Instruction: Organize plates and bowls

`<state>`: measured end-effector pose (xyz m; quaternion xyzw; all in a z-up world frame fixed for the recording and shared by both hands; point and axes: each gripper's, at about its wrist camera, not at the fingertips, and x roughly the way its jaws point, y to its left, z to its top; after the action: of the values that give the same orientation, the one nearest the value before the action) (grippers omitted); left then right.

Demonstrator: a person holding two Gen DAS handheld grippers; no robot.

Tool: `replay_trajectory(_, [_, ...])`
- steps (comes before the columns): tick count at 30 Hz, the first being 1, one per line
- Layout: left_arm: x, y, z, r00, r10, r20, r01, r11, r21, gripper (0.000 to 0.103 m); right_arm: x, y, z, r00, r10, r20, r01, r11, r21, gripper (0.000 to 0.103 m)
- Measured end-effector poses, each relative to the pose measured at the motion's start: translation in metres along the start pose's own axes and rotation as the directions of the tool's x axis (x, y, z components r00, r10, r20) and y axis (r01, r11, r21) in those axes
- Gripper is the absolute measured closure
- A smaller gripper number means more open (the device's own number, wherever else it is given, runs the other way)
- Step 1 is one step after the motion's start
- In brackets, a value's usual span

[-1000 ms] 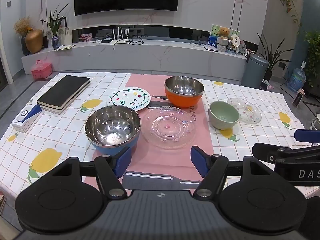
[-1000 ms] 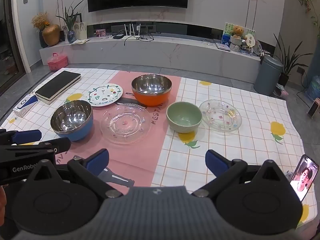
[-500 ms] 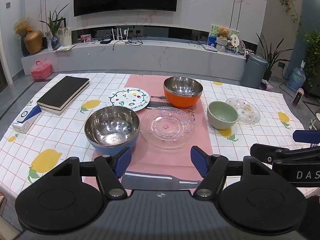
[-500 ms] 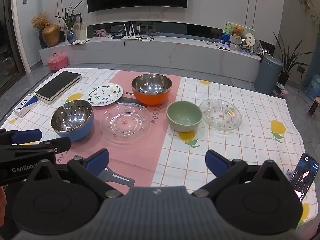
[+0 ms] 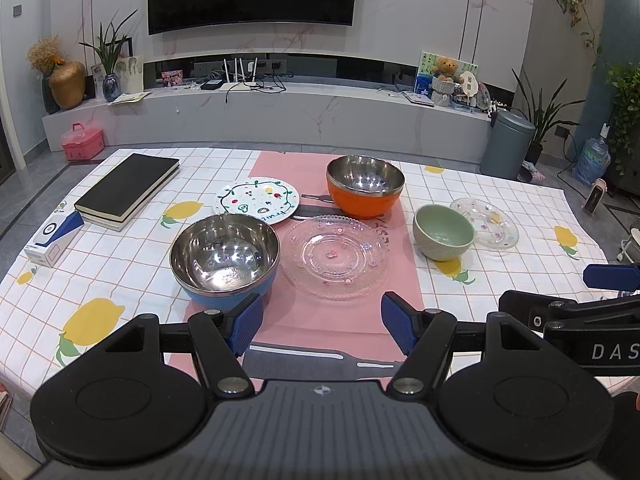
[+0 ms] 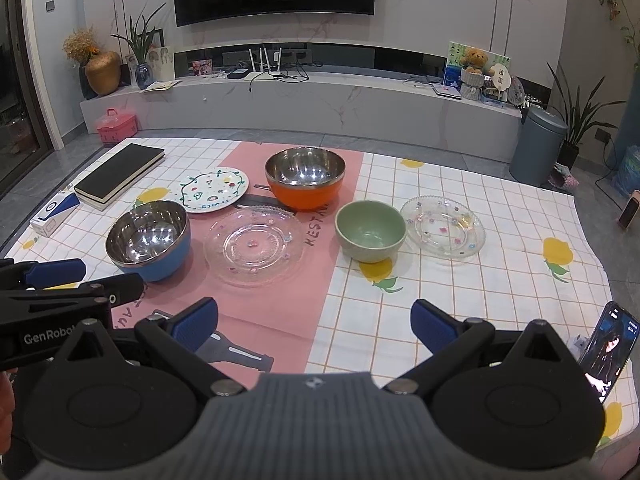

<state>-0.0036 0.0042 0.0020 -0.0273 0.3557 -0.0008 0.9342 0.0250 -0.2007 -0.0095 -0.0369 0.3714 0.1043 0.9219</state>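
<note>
On the table stand a blue steel bowl point(image 5: 224, 258) point(image 6: 149, 237), an orange steel bowl point(image 5: 364, 186) point(image 6: 306, 178), a green bowl point(image 5: 443, 232) point(image 6: 370, 230), a clear glass plate point(image 5: 335, 256) point(image 6: 254, 245) on the pink runner, a second glass plate point(image 5: 490, 222) point(image 6: 443, 226) right of the green bowl, and a painted white plate point(image 5: 258, 199) point(image 6: 212, 189). My left gripper point(image 5: 322, 320) is open and empty, near the blue bowl and the clear plate. My right gripper point(image 6: 314, 324) is open and empty, short of the green bowl.
A black book point(image 5: 128, 190) and a small white-and-blue box point(image 5: 54, 236) lie at the table's left. A phone point(image 6: 608, 350) stands at the near right edge. A checked lemon tablecloth point(image 6: 500, 280) covers the table. A TV console runs behind.
Both grippers have hardly moved; the left view has shifted very slightly. Nothing on the table has moved.
</note>
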Motion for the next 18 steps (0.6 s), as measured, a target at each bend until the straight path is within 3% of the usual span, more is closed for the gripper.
replay_trajectory(10, [-0.004,0.003,0.001,1.000,-0.013,0.011,0.013,1.000,-0.017,0.023,0.006,0.002,-0.001,1.000,0.022,-0.001,-0.022,1.000,0.006,0.003])
replay_trajectory(16, [0.002,0.024,0.007,0.999,-0.039,0.021,0.041,0.997,-0.066,0.036,0.018,0.009,0.006,0.997,0.073,0.016,-0.074,0.997,0.027,0.005])
replay_trajectory(18, [0.004,0.030,0.011,0.999,-0.035,0.026,0.037,0.997,-0.068,0.041,0.024,0.014,0.010,0.996,0.086,0.021,-0.087,0.996,0.021,0.015])
